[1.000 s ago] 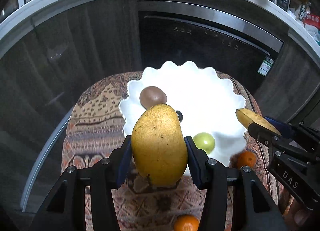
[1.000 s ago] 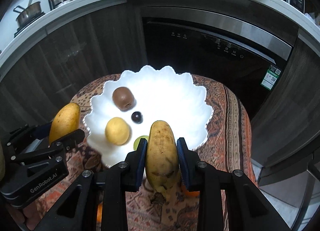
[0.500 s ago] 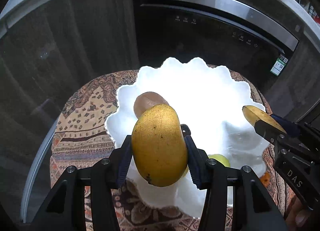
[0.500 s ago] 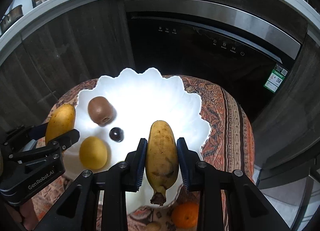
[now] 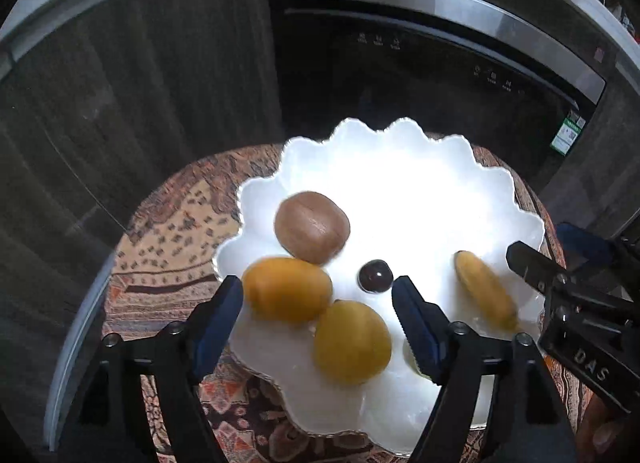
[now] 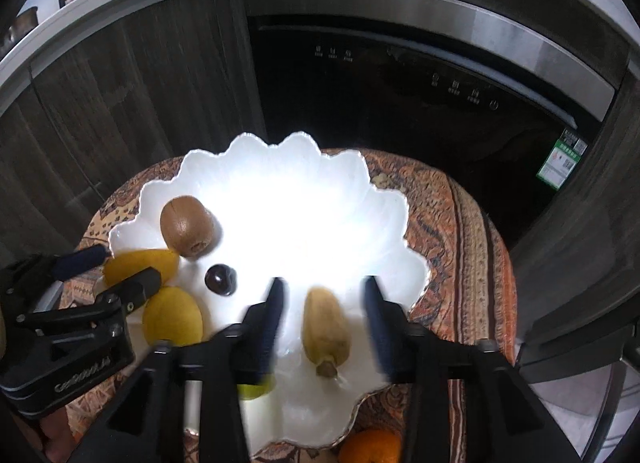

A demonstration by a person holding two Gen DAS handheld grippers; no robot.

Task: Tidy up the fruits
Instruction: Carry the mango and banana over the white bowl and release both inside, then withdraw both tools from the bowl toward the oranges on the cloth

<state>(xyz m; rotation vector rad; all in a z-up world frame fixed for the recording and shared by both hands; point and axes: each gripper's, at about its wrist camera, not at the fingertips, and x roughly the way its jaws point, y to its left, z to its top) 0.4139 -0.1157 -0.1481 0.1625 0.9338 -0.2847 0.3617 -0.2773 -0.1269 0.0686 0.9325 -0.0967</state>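
Now released: left claw (image 5: 318,303) spread, its mango (image 5: 287,289) lying on the white plate (image 5: 400,167) at the near-left rim, against the kiwi (image 5: 312,227); right claw (image 6: 324,315) likewise spread, banana (image 6: 325,329) dropped at the plate's near-right. Outstanding, by judgement: one orange (image 6: 370,445) on the desk just off the plate's near rim.

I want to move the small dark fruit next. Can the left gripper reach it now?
Probably yes. The left gripper is open, and the dark fruit lies uncovered on the plate just ahead, near its right finger.
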